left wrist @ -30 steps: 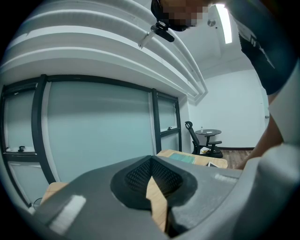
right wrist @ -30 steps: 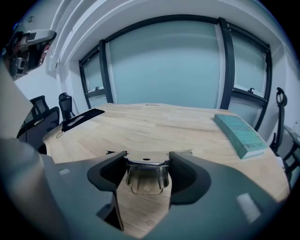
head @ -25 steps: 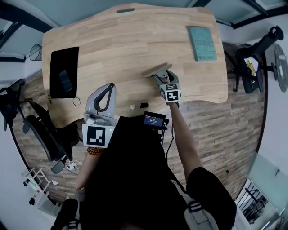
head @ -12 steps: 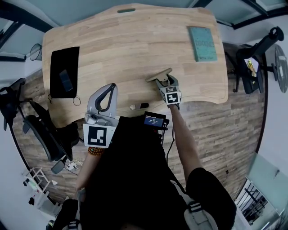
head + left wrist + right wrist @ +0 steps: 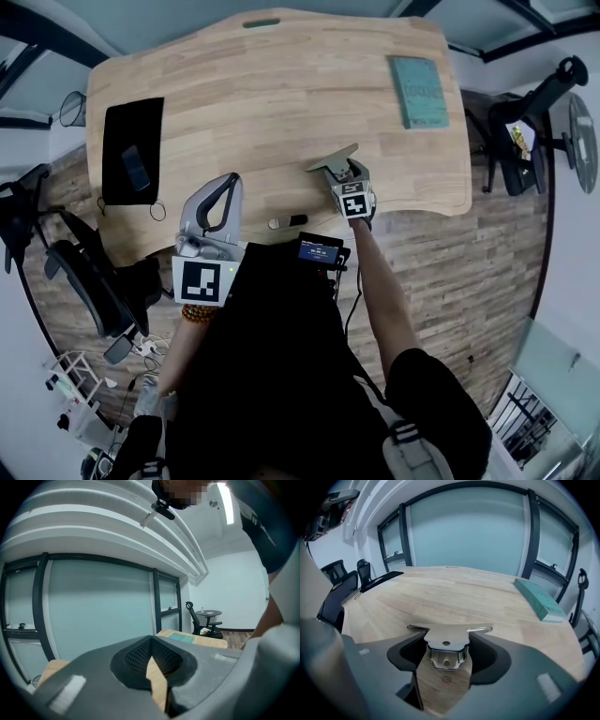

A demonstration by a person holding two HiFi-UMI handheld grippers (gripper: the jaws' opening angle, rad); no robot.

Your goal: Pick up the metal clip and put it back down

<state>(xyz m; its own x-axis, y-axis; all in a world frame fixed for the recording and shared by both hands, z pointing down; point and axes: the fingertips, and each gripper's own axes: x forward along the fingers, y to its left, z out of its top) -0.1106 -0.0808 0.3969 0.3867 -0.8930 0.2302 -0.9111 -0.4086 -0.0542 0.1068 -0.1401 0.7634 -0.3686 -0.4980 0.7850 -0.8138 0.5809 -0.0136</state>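
Nearest, the left gripper (image 5: 228, 180) hangs clenched on nothing, well left of the work. Farther right, the right gripper (image 5: 342, 170) is grasping the metal clip (image 5: 446, 645) by its narrow body. The wide plate runs crosswise just beyond the fingertips, close above the table (image 5: 262, 84) or touching it — I cannot tell which. Setting it down likely needs only a short drop.
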